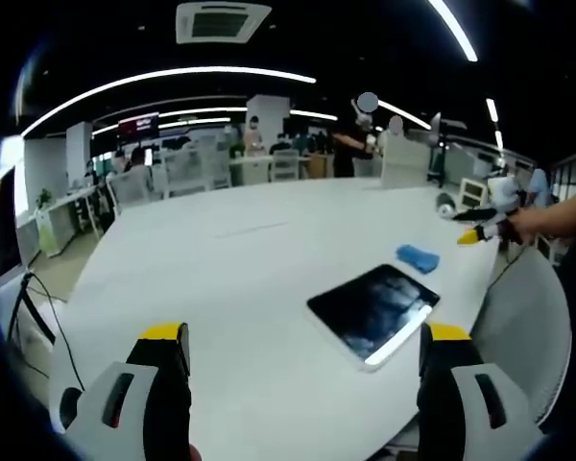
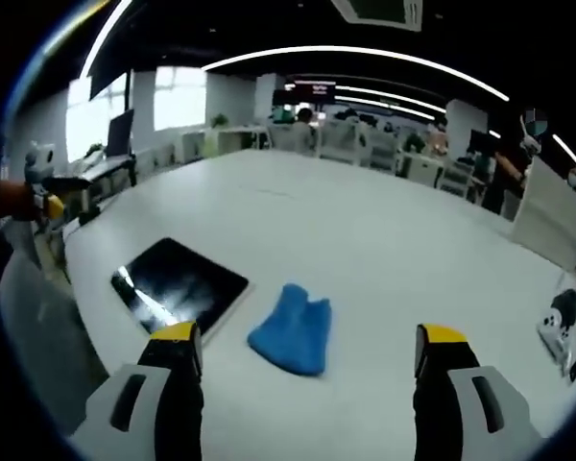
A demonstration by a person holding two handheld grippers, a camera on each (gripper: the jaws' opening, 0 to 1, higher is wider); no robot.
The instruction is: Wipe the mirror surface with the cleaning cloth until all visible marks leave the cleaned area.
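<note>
Two grippers up over a big white table [image 1: 230, 250], both empty. Left gripper [image 1: 302, 370]: jaws spread wide, nothing between them, hovering above the table's near edge. Right gripper [image 2: 307, 370]: jaws also wide apart, nothing held, above the table.

Mirror [image 1: 374, 309] lies flat on the table, dark glass with a pale frame, reflecting ceiling lights. From the left gripper view it sits ahead and to the right of the left gripper, near the table's edge. From the right gripper view the mirror [image 2: 180, 285] is ahead-left of the right gripper, just beyond its left jaw tip.

Blue cloth [image 2: 293, 331] lies crumpled on the table just beside the mirror, not touching it as far as I can tell; small gap between them. It sits ahead of the right gripper, between its jaw lines but further out. From the left gripper view the cloth [image 1: 418, 256] is just past the mirror's far corner.

Right gripper also shows in the left gripper view, far right, yellow tip visible, held by a hand [image 1: 533, 223].

Marks on the glass: can't tell, only reflections read.

Background: open office, desks, people standing far off.
</note>
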